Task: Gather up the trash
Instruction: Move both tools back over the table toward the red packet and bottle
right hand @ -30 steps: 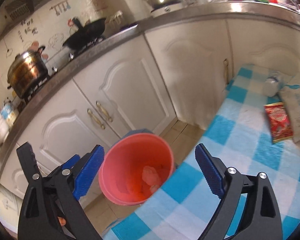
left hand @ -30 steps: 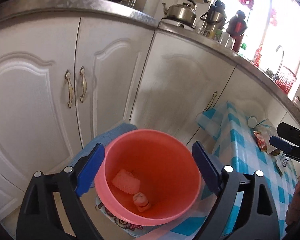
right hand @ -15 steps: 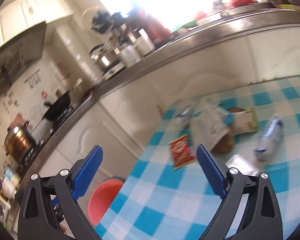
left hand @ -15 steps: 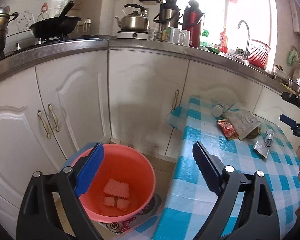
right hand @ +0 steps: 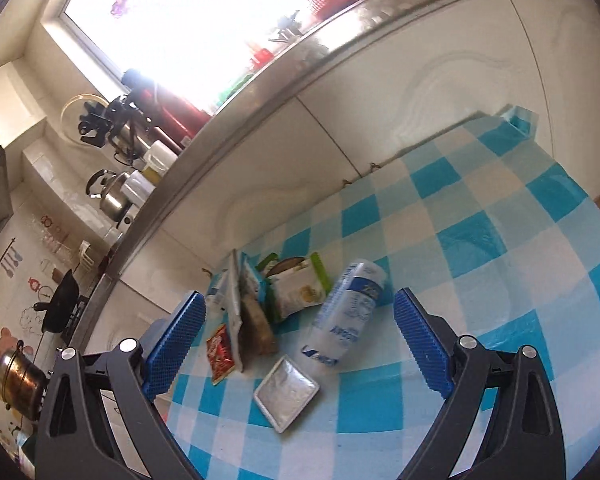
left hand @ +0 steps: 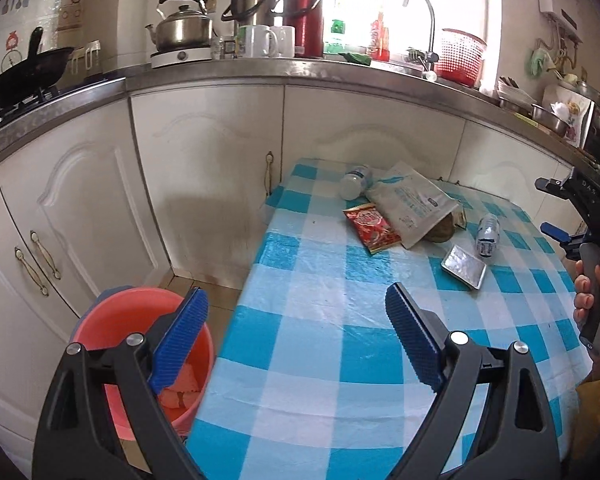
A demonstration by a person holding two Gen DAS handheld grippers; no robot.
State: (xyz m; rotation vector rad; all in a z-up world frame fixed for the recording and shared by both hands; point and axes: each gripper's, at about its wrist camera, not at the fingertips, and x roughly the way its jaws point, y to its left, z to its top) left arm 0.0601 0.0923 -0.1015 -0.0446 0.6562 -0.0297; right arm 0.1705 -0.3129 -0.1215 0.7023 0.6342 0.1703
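Litter lies in a loose cluster toward the far side of the checked surface, near the cabinet fronts: red sachet, large white pouch, foil tray, two plastic bottles, one lying on its side just past the tray, the other at the far corner. Left hand-held gripper gapes wide, nothing between the pads; right hand-held gripper likewise wide and empty, the near bottle and tray framed between its fingers but untouched. Handling, by judgement: all light. Bottle thin-walled, smooth, likely to roll or squirt out; take it across the middle of the body. Foil tray crushes easily; pinch one rim. Sachet and pouch limp and flat; lift by an edge. Cloth looks glossy, so things may slide. Red bucket stands on the floor off the surface's left edge, some scraps inside. Near half of the surface is bare, giving room to approach.
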